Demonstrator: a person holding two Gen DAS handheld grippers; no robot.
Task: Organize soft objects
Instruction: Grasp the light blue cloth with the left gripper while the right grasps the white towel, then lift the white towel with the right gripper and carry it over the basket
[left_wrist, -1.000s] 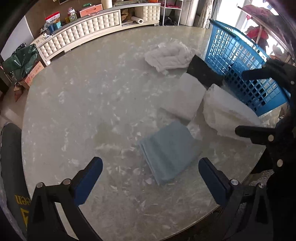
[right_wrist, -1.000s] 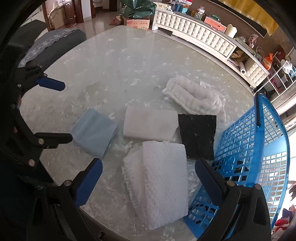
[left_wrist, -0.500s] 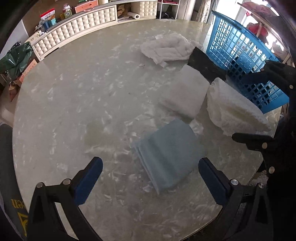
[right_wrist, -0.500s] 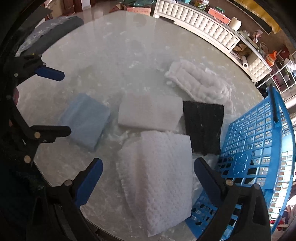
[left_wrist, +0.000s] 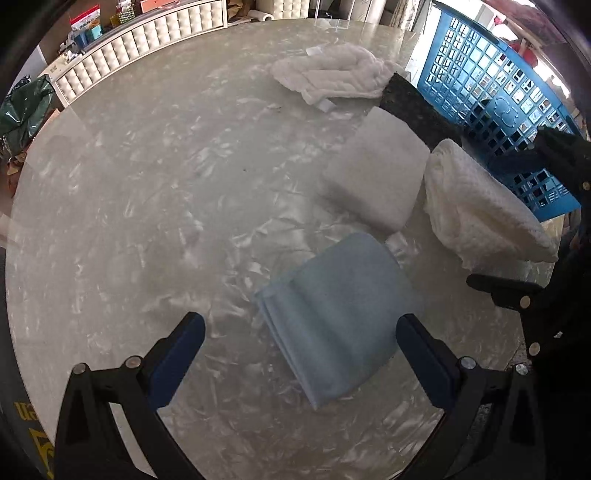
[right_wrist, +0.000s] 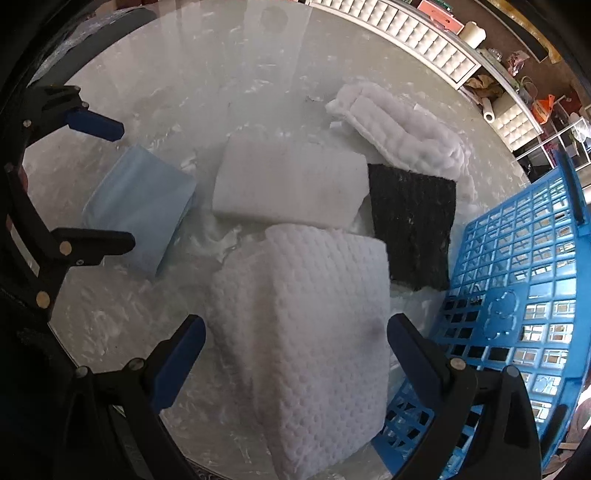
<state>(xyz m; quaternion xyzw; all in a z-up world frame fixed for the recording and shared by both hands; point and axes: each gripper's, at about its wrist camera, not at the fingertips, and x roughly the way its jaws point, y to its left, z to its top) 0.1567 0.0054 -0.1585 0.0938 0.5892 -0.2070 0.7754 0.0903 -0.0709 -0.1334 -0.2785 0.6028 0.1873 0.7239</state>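
Now both tools have closed in: the left hand-held gripper (left_wrist: 300, 354), jaws apart, frames the smooth folded blue cloth (left_wrist: 338, 314) at lower centre, while the right hand-held gripper (right_wrist: 295, 354), also spread, straddles the dimpled white waffle towel (right_wrist: 306, 332) beside the blue lattice basket (right_wrist: 517, 295) on the glossy counter (left_wrist: 147, 203); likely pickups.

left gripper (left_wrist: 300, 347) nearer blue cloth (left_wrist: 338, 314), right gripper (right_wrist: 295, 350) nearer waffle towel (right_wrist: 306, 332)

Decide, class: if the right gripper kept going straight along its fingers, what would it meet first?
Most likely the white waffle-textured cloth, lying between the right gripper's open fingers and directly ahead. The blue basket sits off to its right; exact depth is unclear.
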